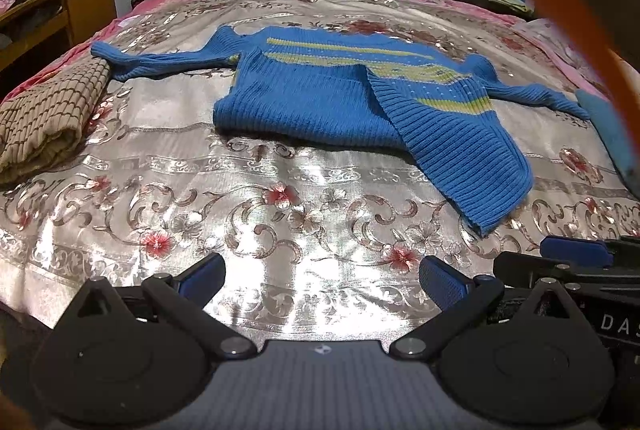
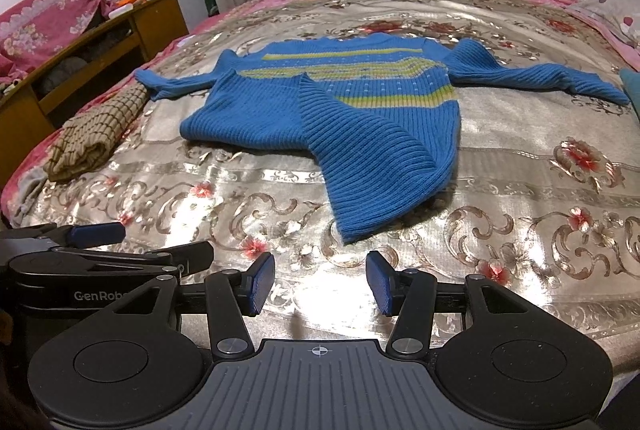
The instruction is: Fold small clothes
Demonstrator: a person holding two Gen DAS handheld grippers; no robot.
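Sweater (image 1: 320, 98) is on the bed (image 1: 280, 166), hem flipped up; from the left view, left hand-held gripper (image 1: 320, 278) is wide open and empty. Right view: right hand-held gripper (image 2: 320, 282) is open too, nothing held. Folding's barely started, I'd say; sleeves next.

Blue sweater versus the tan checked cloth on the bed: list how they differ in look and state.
The blue sweater is ribbed knit with yellow-green stripes; the tan checked cloth has a brown grid pattern. The sweater lies spread out, both sleeves extended and its hem partly flipped over, whereas the cloth is bundled into a compact roll. The sweater sits mid-bed; the cloth sits at the left edge, at one sleeve's cuff. Both rest on the floral bedspread, untouched by either gripper.
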